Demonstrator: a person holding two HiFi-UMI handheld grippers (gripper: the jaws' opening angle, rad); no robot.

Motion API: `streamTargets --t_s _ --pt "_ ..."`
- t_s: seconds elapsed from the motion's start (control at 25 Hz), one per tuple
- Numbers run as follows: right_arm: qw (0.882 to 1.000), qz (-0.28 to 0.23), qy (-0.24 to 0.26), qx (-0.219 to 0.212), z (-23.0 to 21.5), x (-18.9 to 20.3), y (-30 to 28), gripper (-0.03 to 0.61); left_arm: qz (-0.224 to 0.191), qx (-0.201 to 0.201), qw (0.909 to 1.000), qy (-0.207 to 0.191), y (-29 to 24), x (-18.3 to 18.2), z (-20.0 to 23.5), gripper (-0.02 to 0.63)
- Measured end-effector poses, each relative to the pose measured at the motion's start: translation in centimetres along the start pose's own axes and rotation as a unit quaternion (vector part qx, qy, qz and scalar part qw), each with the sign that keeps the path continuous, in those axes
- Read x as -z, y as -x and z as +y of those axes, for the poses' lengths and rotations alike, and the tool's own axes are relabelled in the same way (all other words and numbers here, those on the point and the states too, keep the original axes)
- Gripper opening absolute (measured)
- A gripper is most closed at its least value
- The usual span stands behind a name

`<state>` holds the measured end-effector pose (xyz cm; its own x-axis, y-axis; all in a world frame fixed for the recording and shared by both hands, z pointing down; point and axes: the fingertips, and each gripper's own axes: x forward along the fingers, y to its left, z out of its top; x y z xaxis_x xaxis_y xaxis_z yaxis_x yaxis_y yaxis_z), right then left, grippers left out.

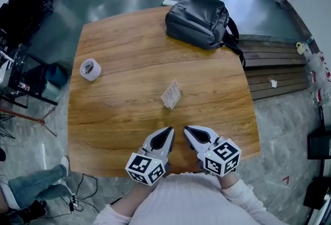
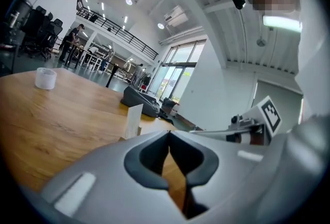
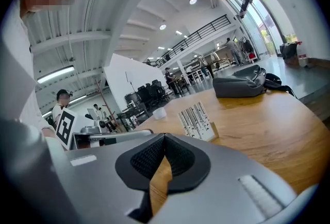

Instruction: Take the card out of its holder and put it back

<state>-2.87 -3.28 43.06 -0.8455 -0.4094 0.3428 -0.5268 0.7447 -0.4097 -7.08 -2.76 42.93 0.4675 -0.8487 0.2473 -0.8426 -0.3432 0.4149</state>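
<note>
One roll of tape (image 1: pixel 90 69) sits alone near the desk's (image 1: pixel 129 43) left edge, at about 10 o'clock from the card, with bare wood all round it.

The left tongs (image 1: pixel 168 132) hover over the near edge at 6 o'clock from the card. They are clenched, the tips meeting, with nothing between them; only desk wood shows through the gap behind the tips in the left gripper view (image 2: pixel 169 138).

The single card (image 1: pixel 171 94) stands in its one small holder (image 3: pixel 213 130) around the middle of the desk, well apart from every edge. Its striped face (image 3: pixel 195 120) is turned toward the right tongs. Open wood lies on every side of it, and the stretch between it and the two tongs is free.

The right tongs (image 1: pixel 189 131) are just beside the left pair, also at 6 o'clock from the card. They are likewise clenched tip to tip on nothing (image 3: pixel 165 140).

One dark backpack (image 1: pixel 199 19) lies at the far right corner, at 1 o'clock from the card, filling that corner up to the far edge, a strap reaching the right edge.
</note>
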Motion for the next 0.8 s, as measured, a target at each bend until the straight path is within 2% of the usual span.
streamTargets --t_s 0.2,0.36,0.52,0.8 --pt "1.0 0.008 0.015 -0.018 0.8 0.2 0.1 -0.003 0.001 0.016 0.9998 -0.009 0.1 0.1 -0.5 0.008" --pt "0.999 0.022 0.026 -0.025 1.3 0.7 -0.1 -0.003 0.002 0.019 0.9998 -0.003 0.2 0.1 -0.5 0.008" --pt "0.998 0.034 0.037 -0.03 1.8 0.8 -0.2 -0.003 0.006 0.017 0.9997 -0.015 0.3 0.2 -0.7 0.008" --pt "0.998 0.04 0.042 -0.011 1.3 1.2 0.0 -0.003 0.016 0.024 0.9994 -0.021 0.3 0.7 -0.9 0.008"
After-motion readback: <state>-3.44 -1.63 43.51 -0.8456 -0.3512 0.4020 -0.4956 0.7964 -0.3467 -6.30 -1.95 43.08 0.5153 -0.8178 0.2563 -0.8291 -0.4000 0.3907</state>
